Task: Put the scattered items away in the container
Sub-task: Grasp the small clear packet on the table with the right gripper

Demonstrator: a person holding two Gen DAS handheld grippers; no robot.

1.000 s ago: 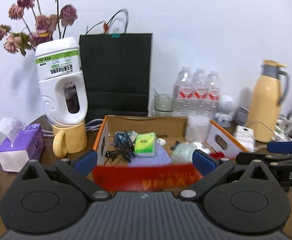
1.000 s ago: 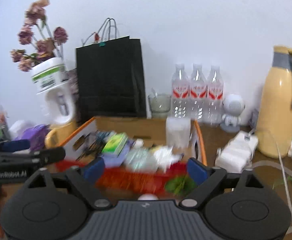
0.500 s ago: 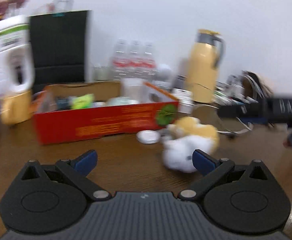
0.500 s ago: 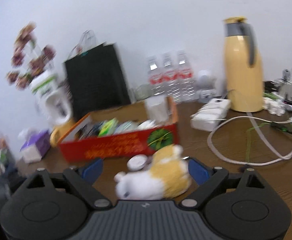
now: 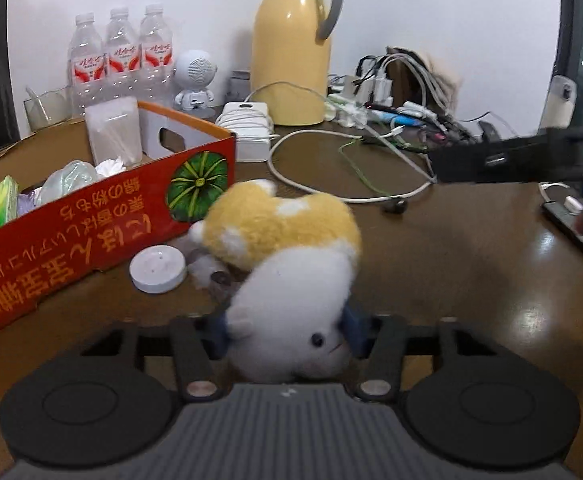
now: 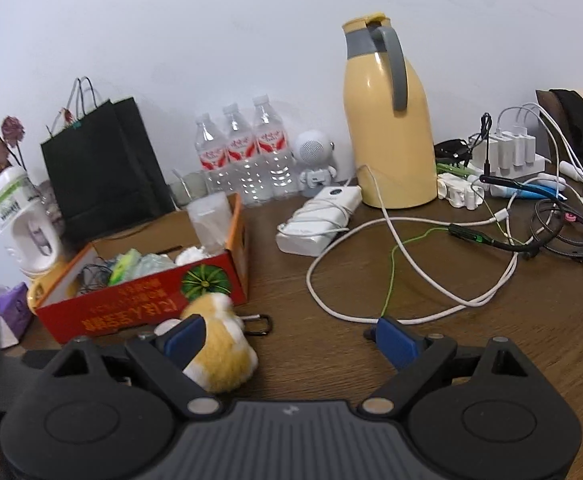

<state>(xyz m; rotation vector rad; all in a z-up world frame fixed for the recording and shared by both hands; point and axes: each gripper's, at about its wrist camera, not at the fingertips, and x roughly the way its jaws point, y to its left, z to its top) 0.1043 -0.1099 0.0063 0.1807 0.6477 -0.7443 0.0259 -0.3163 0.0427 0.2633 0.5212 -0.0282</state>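
My left gripper (image 5: 287,330) is closing on the plush (image 5: 291,272), right gripper (image 6: 291,338) open and empty; next, I lift it into the box (image 5: 91,220).

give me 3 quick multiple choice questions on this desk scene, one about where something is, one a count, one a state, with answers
1. Where is the white round disc?
A. inside the red box
B. on the desk beside the red box
C. on top of the yellow jug

2. How many water bottles stand by the wall?
A. two
B. three
C. five

3. What is between the fingers of the left claw?
A. the plush toy
B. a white cable
C. nothing

Answers:
1 B, the disc lies on the wooden desk in front of the box's red wall.
2 B, three red-labelled bottles stand side by side.
3 A, the claw is closing with the toy's white body between its blue pads, while the right claw stands open beside it.
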